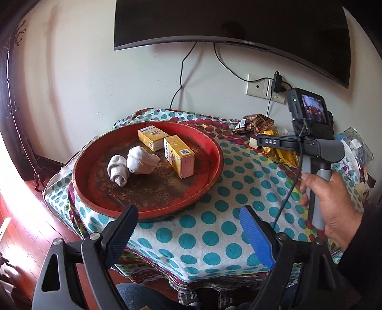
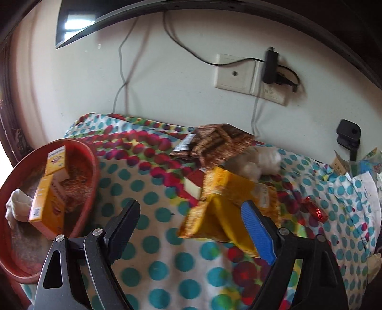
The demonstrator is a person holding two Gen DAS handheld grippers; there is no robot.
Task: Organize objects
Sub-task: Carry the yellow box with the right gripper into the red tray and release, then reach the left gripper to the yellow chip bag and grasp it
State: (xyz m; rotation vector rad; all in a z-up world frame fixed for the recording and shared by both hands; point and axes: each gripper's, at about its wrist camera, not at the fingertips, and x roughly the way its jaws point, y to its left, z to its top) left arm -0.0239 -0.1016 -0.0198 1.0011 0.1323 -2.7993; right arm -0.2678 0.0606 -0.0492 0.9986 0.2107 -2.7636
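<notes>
Your left gripper point(image 1: 188, 229) hangs nearest the lens, its black finger and blue-padded finger standing wide apart with nothing between them, over the white tablecloth with teal polka dots point(image 1: 210, 238). Just beyond its black finger sits the round red tray with a worn brown floor point(image 1: 210, 140). Inside it lie two rolled grey-white socks point(image 1: 133, 164), touching each other, and two yellow cardboard boxes point(image 1: 179, 156) with QR codes on their ends; their print is too small to read.

Your right hand point(image 1: 334, 198) grips the other tool's grey handle, whose black bar reads "DAS". Your right gripper point(image 2: 191, 225) also stands spread, empty, above the cloth. Just ahead of its blue pad lies a crinkled yellow-orange snack packet point(image 2: 226, 190), with a brown patterned wrapper point(image 2: 214, 143) behind it near the wall. A black television point(image 1: 226, 21) hangs above, its logo unreadable.
</notes>
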